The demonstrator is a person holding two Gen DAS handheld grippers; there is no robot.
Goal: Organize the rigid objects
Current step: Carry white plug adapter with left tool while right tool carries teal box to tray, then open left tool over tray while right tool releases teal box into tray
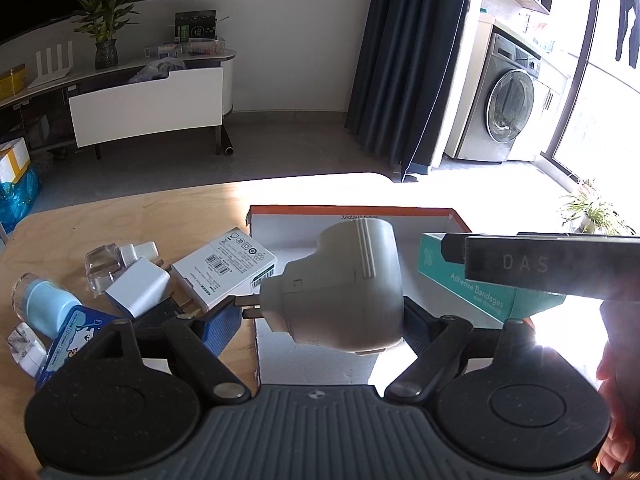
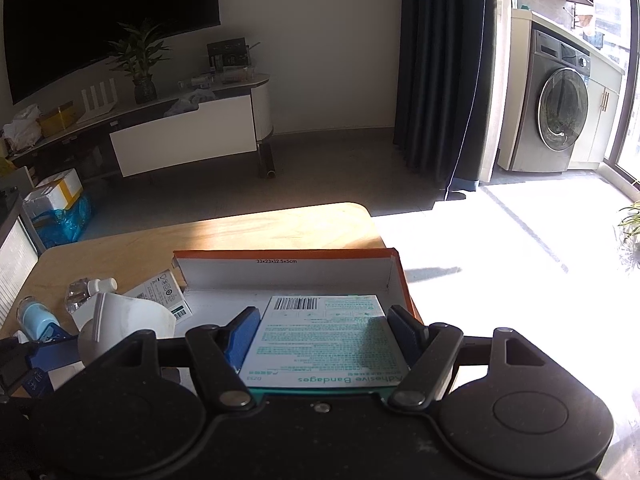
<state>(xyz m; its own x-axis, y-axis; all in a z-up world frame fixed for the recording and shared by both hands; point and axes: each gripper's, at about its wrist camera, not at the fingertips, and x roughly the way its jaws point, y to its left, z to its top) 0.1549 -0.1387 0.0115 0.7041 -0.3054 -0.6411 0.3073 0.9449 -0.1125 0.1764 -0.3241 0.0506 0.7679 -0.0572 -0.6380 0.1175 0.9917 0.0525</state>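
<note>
Looking through the left wrist view, we see our left claw clamped on a white plug-in adapter, held over the open orange cardboard box on the tabletop. A white charger, a white carton and a blue bottle lie left of the box. In the right wrist view, our right claw grips the teal adhesive bandage box, held flat above the orange box's interior near its right wall.
</note>
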